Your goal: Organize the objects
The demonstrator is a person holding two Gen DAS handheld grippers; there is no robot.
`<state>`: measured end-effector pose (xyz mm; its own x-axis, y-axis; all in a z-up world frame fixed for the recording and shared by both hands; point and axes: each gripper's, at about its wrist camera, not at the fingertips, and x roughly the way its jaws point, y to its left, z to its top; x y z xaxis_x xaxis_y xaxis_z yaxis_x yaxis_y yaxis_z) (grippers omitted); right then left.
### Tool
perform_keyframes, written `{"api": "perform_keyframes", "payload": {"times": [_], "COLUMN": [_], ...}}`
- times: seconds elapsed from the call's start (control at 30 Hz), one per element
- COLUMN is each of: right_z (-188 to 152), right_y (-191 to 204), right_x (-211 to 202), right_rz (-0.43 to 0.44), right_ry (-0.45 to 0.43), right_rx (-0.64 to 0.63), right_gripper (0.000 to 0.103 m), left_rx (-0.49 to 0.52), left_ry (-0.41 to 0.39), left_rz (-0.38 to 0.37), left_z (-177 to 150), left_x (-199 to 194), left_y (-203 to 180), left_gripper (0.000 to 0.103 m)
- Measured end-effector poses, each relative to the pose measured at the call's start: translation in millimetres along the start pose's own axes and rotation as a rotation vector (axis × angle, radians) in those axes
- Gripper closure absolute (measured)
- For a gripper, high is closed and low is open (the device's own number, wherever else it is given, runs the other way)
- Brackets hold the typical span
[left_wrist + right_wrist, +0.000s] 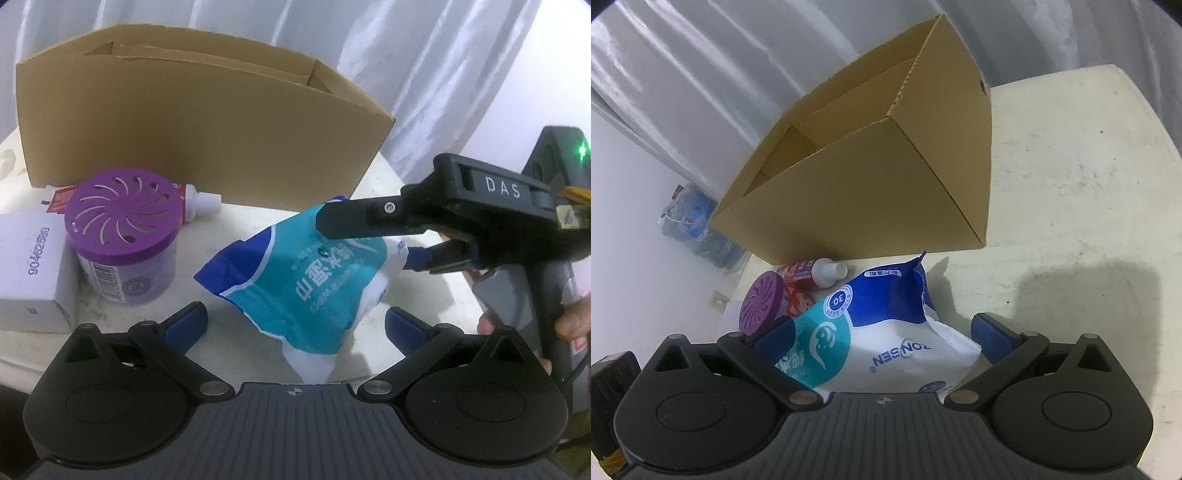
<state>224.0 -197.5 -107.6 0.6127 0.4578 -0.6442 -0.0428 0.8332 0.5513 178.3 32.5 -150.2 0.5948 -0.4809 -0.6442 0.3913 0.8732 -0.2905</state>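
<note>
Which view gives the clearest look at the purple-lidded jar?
The left wrist view: the purple-lidded jar stands in full sight, slotted lid, label and barcode visible. In the right wrist view only its lid shows, partly hidden behind the wipes pack.

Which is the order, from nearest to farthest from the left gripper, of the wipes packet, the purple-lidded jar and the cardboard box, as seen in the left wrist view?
From the left gripper:
1. Wipes packet: directly ahead, between the open fingers, its right end held by the right gripper.
2. Purple-lidded jar: ahead on the left, on the table.
3. Cardboard box: at the back, behind the jar.
</note>
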Motion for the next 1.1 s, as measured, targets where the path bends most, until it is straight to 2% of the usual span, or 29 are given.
{"api": "perform_keyframes", "payload": {"times": [0.1,0.27,0.37,0.5,0.63,0.67,0.83,0.9,1.1], "right_z": [-0.3,1.7,4.4,1.3,-2.8,-3.4,-5.6,-5.5,-5.2], "right_y": [1.1,3.8,5.6,14.1,16.8,16.2,13.5,11.2,6.9], "right_x": [0.1,0.2,-0.6,-7.3,-11.6,-12.6,-17.7,-19.6,-24.2], "right_rz": [-0.006,-0.019,-0.031,-0.041,-0.043,-0.042,-0.031,-0.023,-0.004], "right_ry": [0.006,0.02,0.03,0.011,0.01,0.008,-0.001,-0.004,-0.006], "right_rx": [-0.018,-0.023,-0.026,-0.084,-0.106,-0.103,-0.083,-0.064,-0.033], "right_gripper": [0.0,0.0,0.0,0.005,0.008,0.009,0.015,0.018,0.022], "left_rx": [0.004,0.05,0.07,0.116,0.181,0.186,0.199,0.208,0.248], "left_ry": [0.005,0.027,0.039,0.061,0.076,0.078,0.071,0.063,0.058], "left_rz": [0.014,0.085,0.109,0.135,0.172,0.174,0.162,0.151,0.187], "left_z": [1.7,2.0,0.4,-1.4,-3.0,-3.2,-3.9,-0.8,5.3], "left_x": [-2.4,-3.2,-2.0,-1.4,-1.9,-1.9,-2.3,-1.2,2.5], "left_y": [-1.8,-9.3,-14.3,-23.6,-34.9,-36.8,-43.8,-48.9,-56.4], "left_gripper": [0.0,0.001,0.004,0.011,0.026,0.027,0.044,0.044,0.044]}}
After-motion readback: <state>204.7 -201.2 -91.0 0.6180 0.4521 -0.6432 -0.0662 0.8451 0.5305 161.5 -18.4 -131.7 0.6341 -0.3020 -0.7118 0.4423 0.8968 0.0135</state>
